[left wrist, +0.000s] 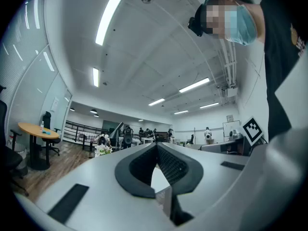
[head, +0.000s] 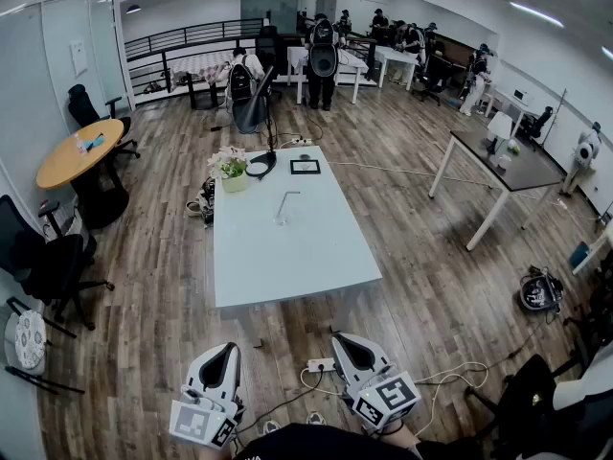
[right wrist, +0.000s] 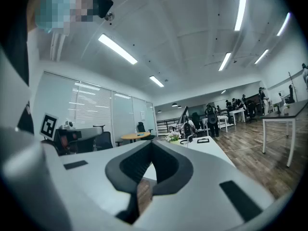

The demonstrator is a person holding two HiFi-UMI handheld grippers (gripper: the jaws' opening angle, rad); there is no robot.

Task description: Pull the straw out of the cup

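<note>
White rectangular counter (head: 287,262) in the head view carries a small clear cup (head: 283,215), its bent straw (head: 288,195) not yet pulled, well ahead of the left gripper (head: 228,351) and right gripper (head: 339,341), probably held low before reaching. Left gripper view: jaws pressed together, empty. Right gripper view: jaws likewise closed on nothing.

Matt white table (head: 287,257), glossy wood-plank floor (head: 421,286), smooth pale plastic left gripper (head: 228,349)
</note>
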